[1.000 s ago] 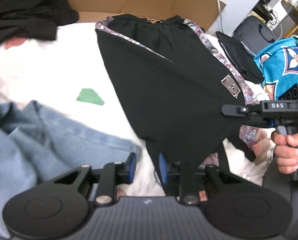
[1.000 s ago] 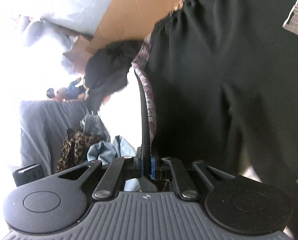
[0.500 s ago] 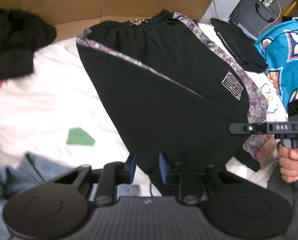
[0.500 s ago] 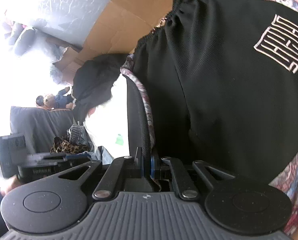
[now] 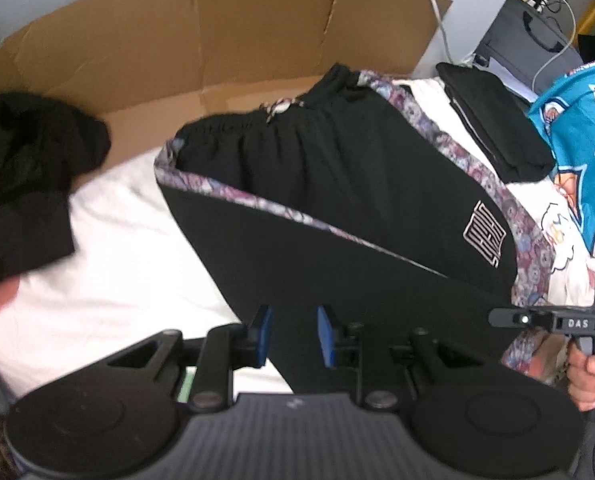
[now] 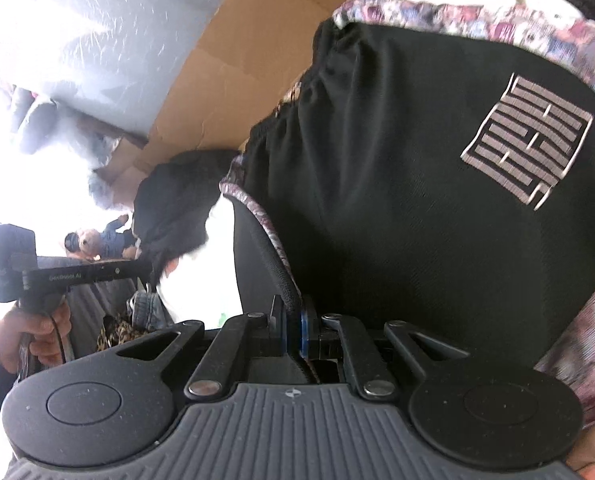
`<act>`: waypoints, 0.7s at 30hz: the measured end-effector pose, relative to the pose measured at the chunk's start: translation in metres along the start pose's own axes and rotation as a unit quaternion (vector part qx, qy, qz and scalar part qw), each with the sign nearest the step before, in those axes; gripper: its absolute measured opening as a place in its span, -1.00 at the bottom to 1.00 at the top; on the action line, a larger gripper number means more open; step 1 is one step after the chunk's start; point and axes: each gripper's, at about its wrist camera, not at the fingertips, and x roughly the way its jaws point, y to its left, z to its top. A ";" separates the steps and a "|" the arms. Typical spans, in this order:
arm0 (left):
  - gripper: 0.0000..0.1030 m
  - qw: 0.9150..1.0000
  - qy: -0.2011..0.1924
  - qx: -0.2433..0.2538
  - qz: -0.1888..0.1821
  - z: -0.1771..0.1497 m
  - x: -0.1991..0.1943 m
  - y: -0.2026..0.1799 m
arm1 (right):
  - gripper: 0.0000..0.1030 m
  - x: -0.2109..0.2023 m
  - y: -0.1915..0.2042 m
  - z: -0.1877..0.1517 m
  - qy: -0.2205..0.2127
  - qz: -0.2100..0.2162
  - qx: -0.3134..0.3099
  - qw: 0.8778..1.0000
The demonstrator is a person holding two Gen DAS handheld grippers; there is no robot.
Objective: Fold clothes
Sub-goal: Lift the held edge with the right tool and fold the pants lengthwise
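Observation:
Black shorts (image 5: 337, 200) with floral side stripes and a square logo lie on a white sheet, one leg folded diagonally over the other. My left gripper (image 5: 291, 334) is open, its blue pads either side of the folded leg's near hem without pinching it. My right gripper (image 6: 291, 326) is shut on the shorts' hem edge (image 6: 281, 276); it also shows in the left wrist view (image 5: 497, 317) at the shorts' right corner. The shorts fill the right wrist view (image 6: 437, 200).
A cardboard wall (image 5: 217, 40) stands behind the sheet (image 5: 117, 260). A dark garment pile (image 5: 29, 168) lies at left. A folded black item (image 5: 493, 128) and a teal patterned garment (image 5: 585, 152) lie at right. Jeans (image 6: 145, 312) show in the right wrist view.
The left gripper moved forward over the sheet toward the shorts; the jeans and green scrap dropped out of its view. The right gripper kept its hold and carried the hem across the shorts.

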 end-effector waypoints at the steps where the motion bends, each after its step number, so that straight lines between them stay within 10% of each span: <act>1: -0.50 1.000 -0.002 0.005 0.002 0.005 -0.001 -0.001 | -0.91 -0.002 -0.002 0.002 -0.004 -0.001 0.002 1.000; 13: -0.50 0.999 -0.012 0.024 0.020 0.060 0.004 -0.008 | -0.92 -0.029 -0.032 0.026 -0.032 -0.029 0.025 0.999; 21: -0.50 0.999 -0.011 0.014 -0.030 0.039 0.026 -0.023 | -0.92 -0.064 -0.067 0.036 -0.079 -0.082 0.055 0.992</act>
